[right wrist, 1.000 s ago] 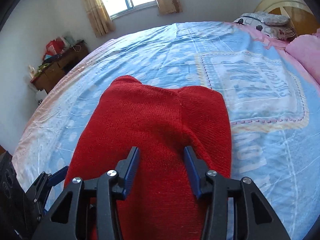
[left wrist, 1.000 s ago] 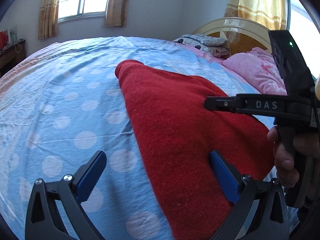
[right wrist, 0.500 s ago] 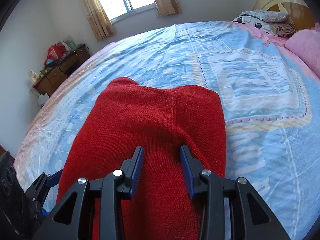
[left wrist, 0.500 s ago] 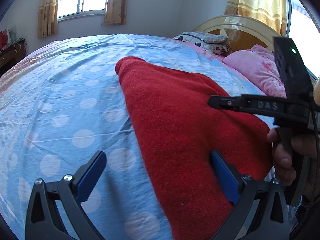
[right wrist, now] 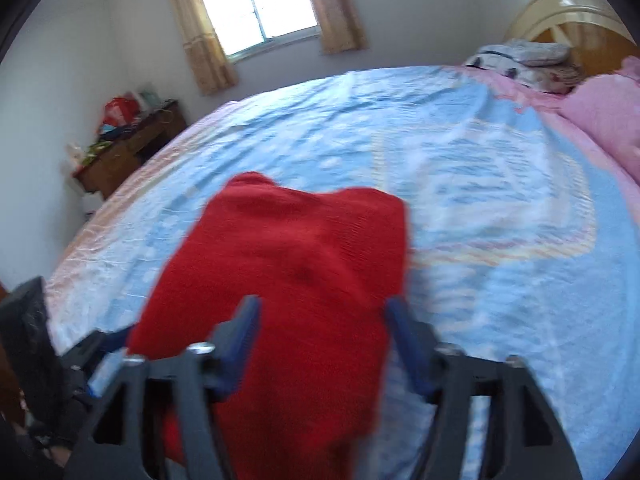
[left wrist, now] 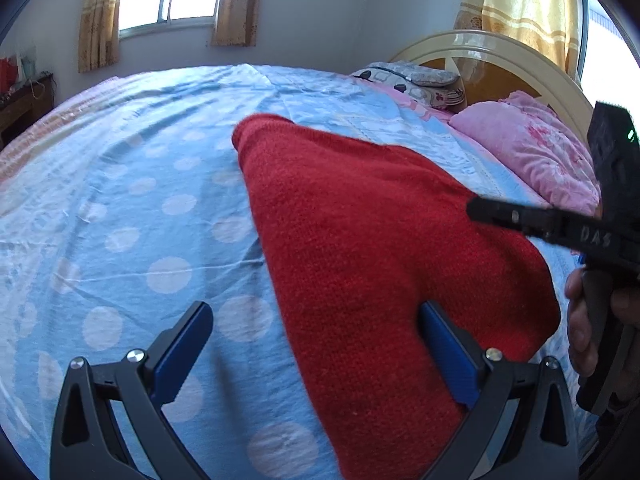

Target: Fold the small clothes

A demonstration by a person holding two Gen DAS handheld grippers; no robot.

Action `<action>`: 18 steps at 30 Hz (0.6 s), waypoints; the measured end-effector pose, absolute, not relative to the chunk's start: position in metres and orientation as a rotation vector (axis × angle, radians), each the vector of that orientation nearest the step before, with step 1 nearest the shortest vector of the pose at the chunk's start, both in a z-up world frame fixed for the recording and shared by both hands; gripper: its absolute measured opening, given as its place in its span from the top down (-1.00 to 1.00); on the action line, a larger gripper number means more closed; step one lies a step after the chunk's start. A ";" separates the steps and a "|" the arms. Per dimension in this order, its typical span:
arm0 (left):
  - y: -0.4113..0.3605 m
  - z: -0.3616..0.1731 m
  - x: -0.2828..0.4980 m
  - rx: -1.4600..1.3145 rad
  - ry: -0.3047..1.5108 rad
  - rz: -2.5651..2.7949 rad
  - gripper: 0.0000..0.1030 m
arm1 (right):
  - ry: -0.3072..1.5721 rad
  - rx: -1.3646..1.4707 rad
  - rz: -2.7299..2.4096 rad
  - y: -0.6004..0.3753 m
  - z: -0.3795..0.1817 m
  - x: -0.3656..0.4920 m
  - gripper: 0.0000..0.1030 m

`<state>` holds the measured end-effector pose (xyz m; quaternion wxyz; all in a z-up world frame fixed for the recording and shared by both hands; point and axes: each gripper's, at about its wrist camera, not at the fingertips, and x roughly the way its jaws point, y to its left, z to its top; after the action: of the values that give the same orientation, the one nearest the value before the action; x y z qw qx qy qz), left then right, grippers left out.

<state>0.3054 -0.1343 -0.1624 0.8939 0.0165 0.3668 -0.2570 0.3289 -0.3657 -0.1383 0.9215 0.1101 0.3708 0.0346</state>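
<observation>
A red knitted garment (left wrist: 372,248) lies folded flat on the blue dotted bedsheet (left wrist: 120,208). My left gripper (left wrist: 316,344) is open and empty; its jaws straddle the garment's near left edge, the right finger over the red knit. My right gripper (right wrist: 320,344) is open, its jaws spread over the garment's near end (right wrist: 288,264), holding nothing. The right wrist view is blurred. The right gripper's body (left wrist: 592,236) and the hand holding it show at the right of the left wrist view.
Pink pillows (left wrist: 532,152) and a patterned cushion (left wrist: 412,80) lie by the cream headboard (left wrist: 492,52). A wooden side table (right wrist: 128,152) with clutter stands by the wall left of the bed. Curtained windows are behind.
My right gripper's jaws have opened wider and it has lifted and pulled back from the garment, blurring its view. The left gripper has barely moved.
</observation>
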 end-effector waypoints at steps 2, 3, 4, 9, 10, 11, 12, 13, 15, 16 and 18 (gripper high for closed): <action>-0.133 -0.152 0.298 0.052 0.711 -0.512 -1.00 | 0.792 0.276 0.081 -0.378 -0.148 0.327 -0.39; -0.132 -0.147 0.296 0.048 0.688 -0.510 -1.00 | 0.790 0.319 0.103 -0.386 -0.152 0.325 -0.39; -0.130 -0.143 0.297 0.035 0.670 -0.511 -1.00 | 0.780 0.350 0.115 -0.393 -0.154 0.323 -0.39; -0.139 -0.147 0.316 0.044 0.733 -0.543 -1.00 | 0.772 0.400 0.144 -0.402 -0.159 0.326 -0.39; -0.141 -0.152 0.321 0.051 0.758 -0.545 -1.00 | 0.775 0.400 0.149 -0.402 -0.159 0.328 -0.39; -0.142 -0.156 0.323 0.040 0.780 -0.554 -1.00 | 0.775 0.404 0.157 -0.402 -0.158 0.330 -0.39; -0.140 -0.159 0.325 0.012 0.802 -0.569 -1.00 | 0.777 0.416 0.171 -0.403 -0.159 0.333 -0.39; -0.136 -0.161 0.328 -0.035 0.824 -0.588 -1.00 | 0.783 0.438 0.183 -0.405 -0.159 0.335 -0.39; -0.131 -0.166 0.330 -0.080 0.851 -0.613 -1.00 | 0.795 0.522 0.205 -0.416 -0.163 0.343 -0.39; -0.130 -0.168 0.330 -0.101 0.865 -0.623 -1.00 | 0.799 0.572 0.211 -0.423 -0.167 0.348 -0.39; -0.127 -0.170 0.330 -0.135 0.877 -0.639 -1.00 | 0.808 0.645 0.221 -0.435 -0.173 0.356 -0.39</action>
<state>0.3303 -0.1270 -0.1697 0.8543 -0.0644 0.4168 -0.3038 0.3562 -0.4350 -0.1734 0.8635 0.3078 0.3853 0.1054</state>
